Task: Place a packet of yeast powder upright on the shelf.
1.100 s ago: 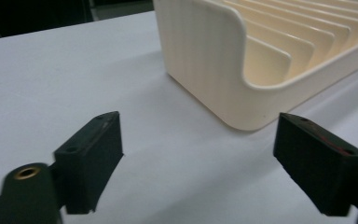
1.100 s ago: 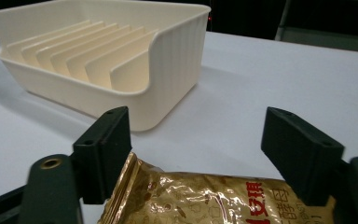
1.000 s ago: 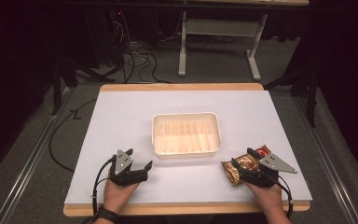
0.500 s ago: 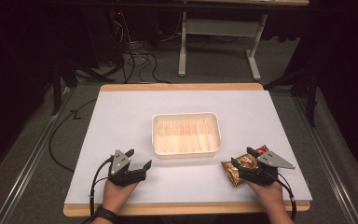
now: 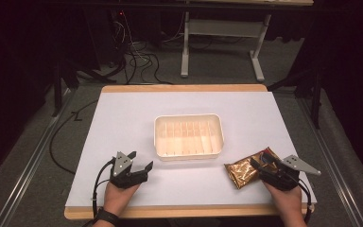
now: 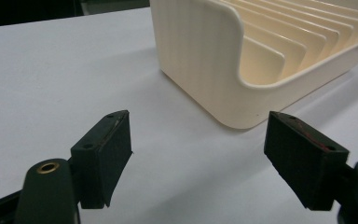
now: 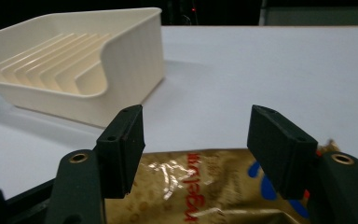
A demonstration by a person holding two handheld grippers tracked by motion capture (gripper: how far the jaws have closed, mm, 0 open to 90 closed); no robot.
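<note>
A gold snack packet (image 5: 240, 172) lies flat on the white table cover (image 5: 123, 118) at the front right. My right gripper (image 5: 259, 160) sits low over its right end. Its jaws have just been closing; in the right gripper view the packet (image 7: 191, 186) lies under and between them, and the pads (image 7: 121, 149) stand clear of it. A cream slotted tray (image 5: 189, 117) rests at the table's middle. My left gripper (image 5: 142, 159) rests at the front left, open with nothing in it, pointing at the tray's near corner (image 6: 200, 56).
The tray (image 7: 130, 51) stands a short way beyond the packet, its ribbed slots without contents. The table's wooden edge (image 5: 184, 211) runs just in front of both hands. Cables and a desk frame (image 5: 222, 28) lie on the dark floor behind.
My right gripper has shifted a little to the right over the packet and its jaws have narrowed. The left gripper, the tray and the packet have stayed put.
</note>
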